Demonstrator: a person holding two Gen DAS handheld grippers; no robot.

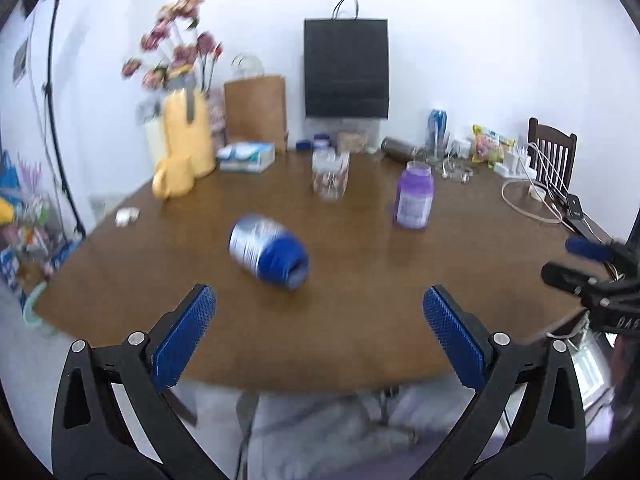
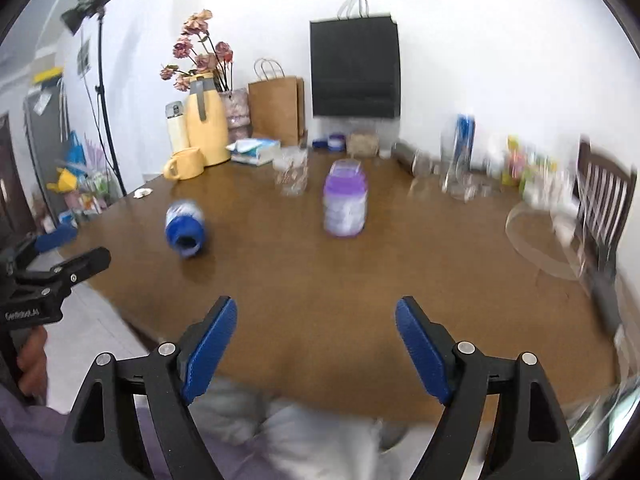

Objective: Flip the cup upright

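A blue and silver cup (image 1: pixel 269 252) lies on its side on the brown table (image 1: pixel 360 320), its open mouth toward me. In the right wrist view the same cup (image 2: pixel 185 227) lies at the left. My left gripper (image 1: pixel 320 306) hangs open near the table's front edge, short of the cup, with nothing between its blue pads. My right gripper (image 2: pixel 316 318) is also open and empty, over the table's front edge, well right of the cup. Each gripper shows at the other view's side: the right gripper (image 1: pixel 576 262) and the left gripper (image 2: pixel 74 246).
A purple jar (image 1: pixel 414 194) stands upright right of the cup, a clear glass jar (image 1: pixel 331 174) behind it. A yellow jug (image 1: pixel 188 132), yellow mug (image 1: pixel 173 178), paper bags, tissue box and cables line the far side. A chair (image 1: pixel 552 152) stands at the right.
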